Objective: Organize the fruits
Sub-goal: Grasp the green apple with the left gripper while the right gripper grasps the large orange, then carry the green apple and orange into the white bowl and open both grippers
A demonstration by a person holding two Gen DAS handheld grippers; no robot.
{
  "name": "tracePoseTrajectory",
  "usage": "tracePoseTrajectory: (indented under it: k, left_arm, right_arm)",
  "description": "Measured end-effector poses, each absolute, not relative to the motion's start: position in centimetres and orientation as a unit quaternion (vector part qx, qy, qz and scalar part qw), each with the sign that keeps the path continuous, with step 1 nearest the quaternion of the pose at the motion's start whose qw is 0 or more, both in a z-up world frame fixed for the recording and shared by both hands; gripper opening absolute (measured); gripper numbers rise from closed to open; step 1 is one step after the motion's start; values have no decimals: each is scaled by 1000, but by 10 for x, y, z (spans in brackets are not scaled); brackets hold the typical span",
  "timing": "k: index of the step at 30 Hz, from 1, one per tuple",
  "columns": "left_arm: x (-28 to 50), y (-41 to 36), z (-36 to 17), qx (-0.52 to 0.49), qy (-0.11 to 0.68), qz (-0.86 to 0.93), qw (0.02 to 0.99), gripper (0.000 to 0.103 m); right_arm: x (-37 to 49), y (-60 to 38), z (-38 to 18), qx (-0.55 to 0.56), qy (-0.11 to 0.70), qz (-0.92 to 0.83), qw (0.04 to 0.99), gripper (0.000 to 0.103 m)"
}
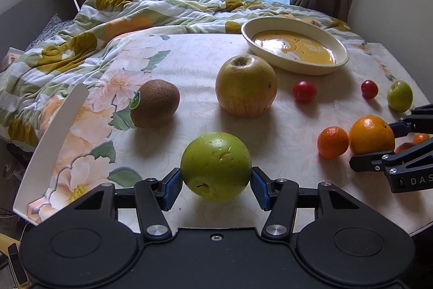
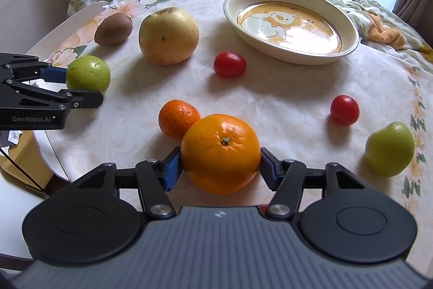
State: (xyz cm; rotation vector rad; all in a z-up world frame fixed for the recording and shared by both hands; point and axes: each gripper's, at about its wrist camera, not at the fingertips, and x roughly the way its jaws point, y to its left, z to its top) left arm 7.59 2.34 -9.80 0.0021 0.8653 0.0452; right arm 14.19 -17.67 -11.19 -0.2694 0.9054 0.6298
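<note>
Fruits are spread over the floral tablecloth (image 2: 284, 99) in front of the empty bowl (image 2: 291, 26). The green apple (image 1: 215, 165) is clamped between the blue pads of the left gripper (image 1: 215, 188). The orange (image 2: 220, 153) is gripped by the right gripper (image 2: 220, 169), with the mandarin (image 2: 177, 118) touching it behind.

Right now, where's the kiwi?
In the left wrist view the kiwi lies left of the big yellow apple, beyond the green apple.
</note>
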Motion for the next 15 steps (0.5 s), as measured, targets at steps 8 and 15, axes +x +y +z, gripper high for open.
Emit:
tracePoseTrajectory:
  k: [8,15]
  left_arm:
    - [71,18,-66,-15,399,26,917,59]
    - [82,16,-27,-20,373,15,927,59]
  right_arm:
    - [135,-185,-88,-118,420,303,847,74]
    - [138,-189,-52,-104,400,301,859,74]
